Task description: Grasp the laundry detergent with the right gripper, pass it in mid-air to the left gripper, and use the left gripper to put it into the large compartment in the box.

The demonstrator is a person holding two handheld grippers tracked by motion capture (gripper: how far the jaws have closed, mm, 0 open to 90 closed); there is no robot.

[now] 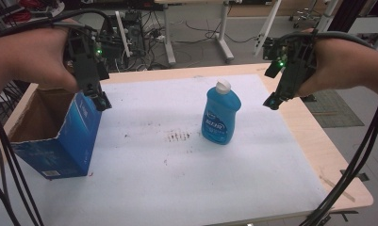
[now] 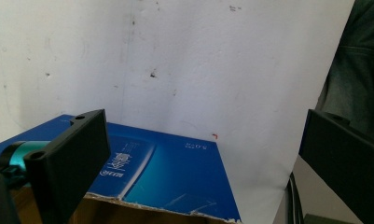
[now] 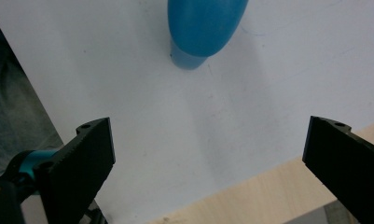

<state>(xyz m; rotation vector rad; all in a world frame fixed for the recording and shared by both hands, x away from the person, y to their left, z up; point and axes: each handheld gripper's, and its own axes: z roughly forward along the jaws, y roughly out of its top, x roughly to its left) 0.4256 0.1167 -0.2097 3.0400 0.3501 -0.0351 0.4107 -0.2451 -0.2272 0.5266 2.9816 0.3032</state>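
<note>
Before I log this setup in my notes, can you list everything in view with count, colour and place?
Bottle: one, blue with a white cap, upright right of the sheet's middle.
Box: one, blue card with a brown inside, open top, at the sheet's left edge.
Sheet: one, white with small dark marks, covering most of the table.
Table: one, pale wood, bare along its right and far edges.
Desk legs: several, white, on the floor beyond the table, among loose cables.
Left claw: one, black, open, over the box's far right corner.
Right claw: one, black, open, in the air right of the bottle.
Forearms: two, coming in from either side.
</note>
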